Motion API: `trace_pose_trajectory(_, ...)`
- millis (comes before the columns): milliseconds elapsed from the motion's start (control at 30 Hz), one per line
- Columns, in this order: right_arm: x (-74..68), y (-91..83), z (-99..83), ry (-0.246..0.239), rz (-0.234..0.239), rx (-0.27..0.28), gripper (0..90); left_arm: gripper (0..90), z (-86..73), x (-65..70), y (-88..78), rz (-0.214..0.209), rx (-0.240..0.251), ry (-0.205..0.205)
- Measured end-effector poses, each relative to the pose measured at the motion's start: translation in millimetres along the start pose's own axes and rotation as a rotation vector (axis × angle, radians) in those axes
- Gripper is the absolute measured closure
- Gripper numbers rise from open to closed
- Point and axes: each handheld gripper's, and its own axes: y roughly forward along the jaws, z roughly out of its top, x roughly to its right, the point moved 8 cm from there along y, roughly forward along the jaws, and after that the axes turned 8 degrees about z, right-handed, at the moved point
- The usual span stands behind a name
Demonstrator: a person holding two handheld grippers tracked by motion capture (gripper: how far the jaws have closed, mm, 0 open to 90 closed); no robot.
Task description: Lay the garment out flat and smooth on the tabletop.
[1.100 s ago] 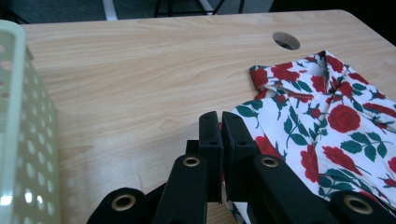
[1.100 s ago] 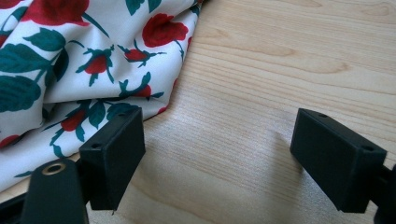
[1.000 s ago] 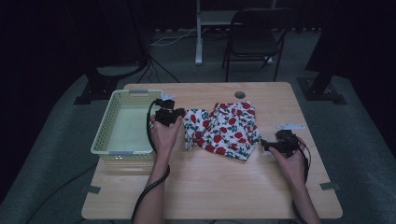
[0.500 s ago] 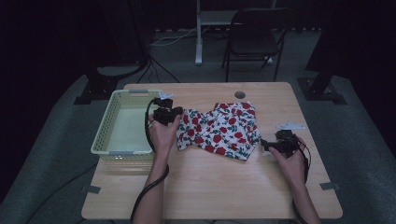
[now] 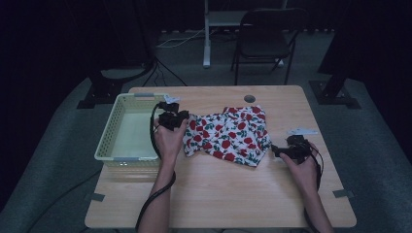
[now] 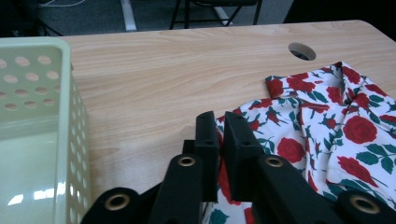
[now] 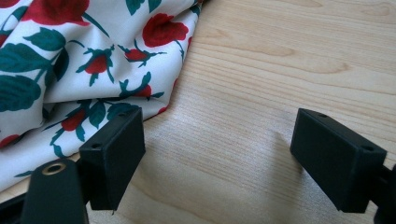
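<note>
A white cloth printed with red roses and green leaves (image 5: 228,133) lies crumpled on the wooden table (image 5: 218,194). My left gripper (image 5: 180,116) is at the cloth's left edge, next to the basket. Its jaws are shut on a fold of the cloth (image 6: 336,126), seen pinched at the left gripper (image 6: 220,126). My right gripper (image 5: 278,151) rests low on the table at the cloth's right corner. In the right gripper view it (image 7: 219,149) stands open with bare wood between the jaws, the cloth (image 7: 70,60) just touching its left jaw.
A pale green perforated basket (image 5: 109,141) stands at the table's left, its wall (image 6: 65,93) close to my left gripper. A round cable hole (image 5: 249,98) sits near the far edge. A folding chair (image 5: 272,43) stands beyond the table.
My left gripper has moved left toward the basket, dragging the cloth's left edge with it and stretching the cloth out. The right gripper has stayed in place.
</note>
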Motion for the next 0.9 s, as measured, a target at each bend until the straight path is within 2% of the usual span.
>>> trace_pose_trajectory(167, -0.1, 0.0, 0.0, 0.000, 0.001, 0.000, 17.4, 73.0, 0.4, 4.1, 0.6, -0.003, 0.009, 0.011)
trace_pose_trajectory(367, -0.1, 0.0, 0.0, 0.000, 0.001, 0.000, 17.4, 65.0, -1.2, 9.7, 0.2, -0.012, 0.015, 0.020)
trace_pose_trajectory(500, 0.3, 0.1, 0.2, -0.001, -0.001, 0.001, 17.4, 62.2, -4.4, 18.0, -0.2, -0.024, 0.016, 0.042)
trace_pose_trajectory(600, 0.2, -0.1, 0.1, -0.001, -0.001, 0.001, 17.9, 60.4, -4.4, 21.7, 0.9, -0.036, 0.016, 0.044)
trace_pose_trajectory(700, 1.4, -2.2, -0.3, 0.010, -0.011, 0.013, 23.4, 59.3, -4.7, 23.9, 1.8, -0.040, 0.015, 0.045)
trace_pose_trajectory(800, 1.7, -4.3, 0.1, 0.038, 0.016, 0.031, 26.0, 58.9, -6.3, 26.8, 1.5, -0.047, 0.014, 0.045)
trace_pose_trajectory(900, 1.2, -8.5, 2.8, 0.035, 0.012, 0.063, 30.5, 57.8, -7.4, 30.3, 1.2, -0.049, 0.016, 0.062)
